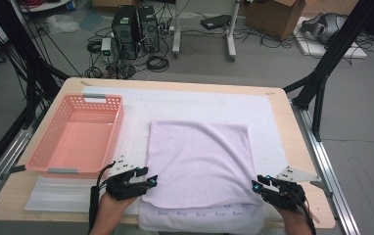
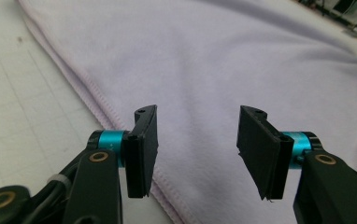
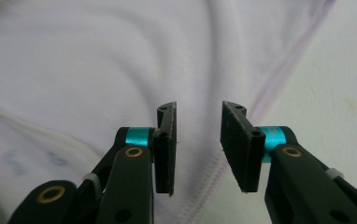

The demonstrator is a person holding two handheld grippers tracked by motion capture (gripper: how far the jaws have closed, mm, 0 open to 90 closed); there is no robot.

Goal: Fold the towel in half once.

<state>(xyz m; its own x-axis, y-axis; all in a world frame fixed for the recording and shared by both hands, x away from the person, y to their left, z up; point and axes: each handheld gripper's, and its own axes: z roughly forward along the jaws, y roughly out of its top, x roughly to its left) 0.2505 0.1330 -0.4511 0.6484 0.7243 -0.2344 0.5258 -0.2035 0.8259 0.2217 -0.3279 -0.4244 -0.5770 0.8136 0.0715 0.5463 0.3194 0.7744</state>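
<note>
1. Grey floor stretches beyond the desk [image 1: 302, 147], strewn with cables; two black computer towers [image 1: 135, 29] stand at the far side and a cardboard box [image 1: 278, 14] sits at the far right.
2. On the wooden desk lies a white mat [image 1: 268, 127], and on that mat a pale lilac towel [image 1: 199, 156] is spread, folded over on itself so that the upper layer stops just short of the near edge.
3. Along the near edge a strip of the lower layer shows, with a row of faint blue marks.
4. A pink plastic basket [image 1: 111, 127] stands at the left of the desk, just beside the towel's left edge but apart from it.
5. The left tongs [image 1: 146, 185] sit at the towel's near left corner. In the left gripper view [image 2: 195, 149] the jaws stand parted with the stitched hem of the towel running under them; the pads press on nothing, so these tongs are released.
6. The right tongs [image 1: 259, 186] sit at the towel's near right corner. In the right gripper view [image 3: 197, 144] the jaws are parted by a narrower gap over the towel's hem and a soft crease, and no cloth is pinched: released too.
7. Both hands come in from the near edge of the desk, well apart, one at each corner.
</note>
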